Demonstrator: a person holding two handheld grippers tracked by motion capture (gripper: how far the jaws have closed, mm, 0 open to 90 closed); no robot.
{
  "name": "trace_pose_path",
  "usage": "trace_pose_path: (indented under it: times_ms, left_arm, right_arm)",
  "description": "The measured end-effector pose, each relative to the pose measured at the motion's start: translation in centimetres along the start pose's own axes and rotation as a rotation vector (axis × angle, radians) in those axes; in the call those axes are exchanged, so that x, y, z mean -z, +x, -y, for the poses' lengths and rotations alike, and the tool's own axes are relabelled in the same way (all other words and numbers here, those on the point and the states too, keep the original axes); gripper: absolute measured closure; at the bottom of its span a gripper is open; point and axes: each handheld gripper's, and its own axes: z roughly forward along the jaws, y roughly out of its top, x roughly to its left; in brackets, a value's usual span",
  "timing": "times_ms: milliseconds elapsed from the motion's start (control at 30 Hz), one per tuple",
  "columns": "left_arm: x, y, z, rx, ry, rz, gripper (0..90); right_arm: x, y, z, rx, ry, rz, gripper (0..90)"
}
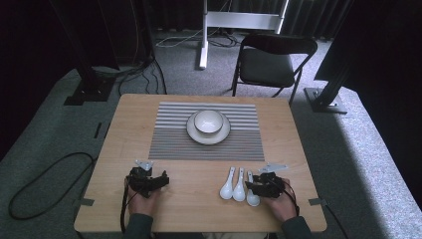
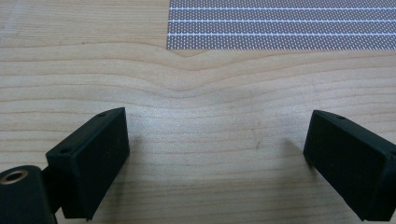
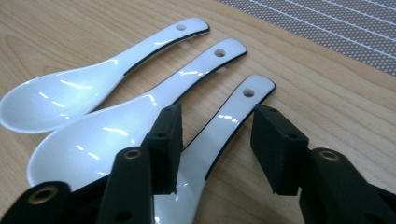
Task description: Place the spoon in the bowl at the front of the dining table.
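High view, left to right. Left gripper (image 1: 158, 181) sits low left of the frame on the table (image 1: 129, 129), held by the left hand (image 1: 143, 201), cable running down off the near edge. In the left gripper view its jaws stand wide apart over bare wood, nothing between them; the corner of the striped mat (image 2: 280, 23) shows at the upper right of that frame.

Mid frame: striped mat (image 1: 206, 132) lies across the centre of the table, with a plate (image 1: 195, 133) on it and a bowl (image 1: 208, 121) sitting in the plate.

Lower right of centre: three white spoons in a row, side by side, bowls toward the near edge, handles pointing at the mat. Left spoon (image 1: 228, 185), middle spoon (image 1: 240, 185), right spoon (image 1: 252, 191). They lie just beside one another on bare wood, just short of the mat.

Right gripper (image 1: 250, 187), held by the right hand (image 1: 278, 201), is at the right spoon. In the right gripper view the jaws straddle the handle of the right spoon (image 3: 219, 130), one jaw either side, partly open with a visible gap to the handle on the right side; contact on the left side I can't tell. That spoon lies flat on the table. Middle spoon (image 3: 116, 130) and left spoon (image 3: 70, 93) lie to the left in that frame, untouched by the jaws.

Behind the table, upper right of the high view: a black folding chair (image 1: 271, 62) on grey carpet.
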Motion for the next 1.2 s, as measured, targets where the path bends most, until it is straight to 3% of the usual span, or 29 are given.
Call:
trace_pose_path:
  times_ms: [400, 500, 600, 800, 1200]
  left_arm:
    - [0.0, 0.0, 0.0, 0.0, 0.0, 0.0, 7.2]
    - [0.0, 0.0, 0.0, 0.0, 0.0, 0.0, 7.2]
    - [0.0, 0.0, 0.0, 0.0, 0.0, 0.0, 7.2]
    - [0.0, 0.0, 0.0, 0.0, 0.0, 0.0, 7.2]
    - [-0.01, 0.0, 0.0, 0.0, -0.001, 0.0, 7.2]
  right_arm:
    - [0.27, -0.63, 0.02, -0.036, 0.007, 0.053, 62.5]
    - [0.28, -0.38, -0.14, -0.001, 0.03, 0.112, 64.7]
    - [0.22, -0.18, -0.29, 0.013, 0.043, 0.136, 66.1]
    - [0.22, -0.25, -0.48, 0.003, 0.054, 0.153, 72.1]
    - [-0.01, -0.21, -0.79, 0.005, 0.056, 0.172, 73.2]
